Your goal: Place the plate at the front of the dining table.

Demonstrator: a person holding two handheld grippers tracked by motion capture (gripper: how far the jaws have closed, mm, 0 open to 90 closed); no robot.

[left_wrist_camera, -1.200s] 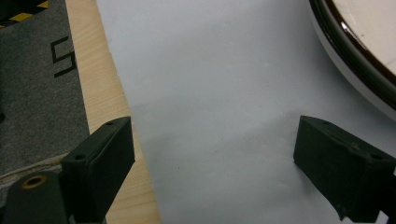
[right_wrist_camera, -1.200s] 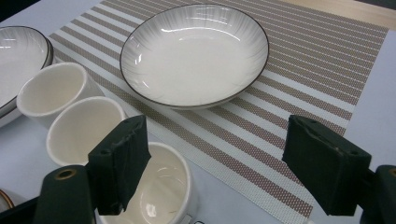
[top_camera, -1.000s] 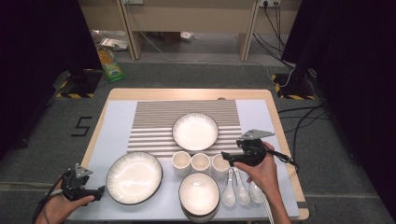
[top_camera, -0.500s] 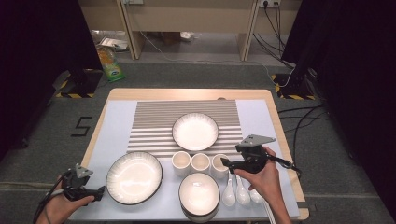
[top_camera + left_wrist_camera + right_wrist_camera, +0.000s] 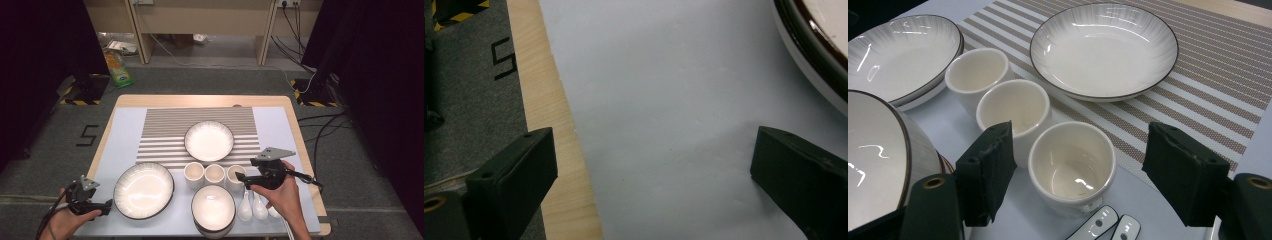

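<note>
High view, change: the right gripper [image 5: 243,176] has come back and down from beside the shallow bowl [image 5: 209,140] over the last second. It now sits level with the row of three cups, at the end cup [image 5: 234,176]. The left gripper [image 5: 107,205] has stayed put at the near corner of the tabletop [image 5: 200,100].
Meaning for the work: judging by this, the approach is nearly over and closing on the end cup looks like the next step. No grasp has been made yet.
Right fingers [image 5: 989,170]: wide apart and holding nothing.
End cup, place: in the right gripper view it stands between the two fingers, slightly below their tips and touching neither. The middle cup [image 5: 1015,112] sits just beyond the left finger, and the spoon handles [image 5: 1103,225] lie on the near side.
End cup, pointing: upright with its mouth up and empty. Its long axis is vertical, and being round it favours no side.
Left fingers [image 5: 514,175]: apart over bare blue mat [image 5: 664,100], with the large plate [image 5: 819,50] just past the right finger.
</note>
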